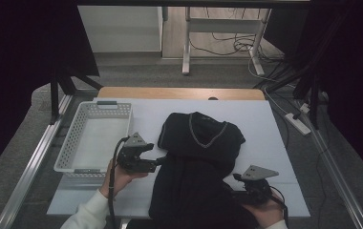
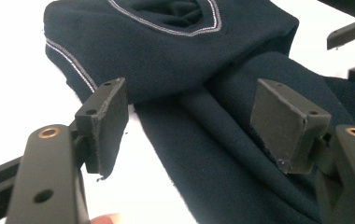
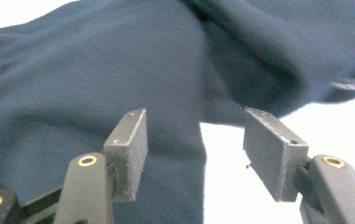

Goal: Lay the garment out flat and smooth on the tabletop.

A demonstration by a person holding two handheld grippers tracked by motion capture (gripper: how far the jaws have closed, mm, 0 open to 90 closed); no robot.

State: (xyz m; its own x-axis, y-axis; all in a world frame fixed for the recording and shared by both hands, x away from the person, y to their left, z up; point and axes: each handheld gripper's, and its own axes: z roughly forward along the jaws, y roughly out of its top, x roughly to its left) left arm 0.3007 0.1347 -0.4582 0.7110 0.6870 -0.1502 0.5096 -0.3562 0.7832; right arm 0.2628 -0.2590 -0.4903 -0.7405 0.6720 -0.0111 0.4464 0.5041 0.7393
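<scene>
Both pairs of jaws stand apart with nothing pinched between them. In the left gripper view we see the left gripper [image 2: 189, 123] with its pads spread wide over a fold of the dark sweater [image 2: 175, 60]; the cloth lies beyond the pads and they do not press on it. In the right gripper view the right gripper [image 3: 194, 149] is likewise parted, its pads in front of the sweater's edge, with white surface showing in the gap.

From the high view we find the sweater lying in the middle of the white table [image 1: 265, 124], its grey-trimmed V-neck toward the far side and its lower part hanging over the near edge. Our left gripper sits at the sweater's left side, just beside the white perforated basket [image 1: 69, 152]. Our right gripper is at the sweater's lower right, close to the near edge.
</scene>
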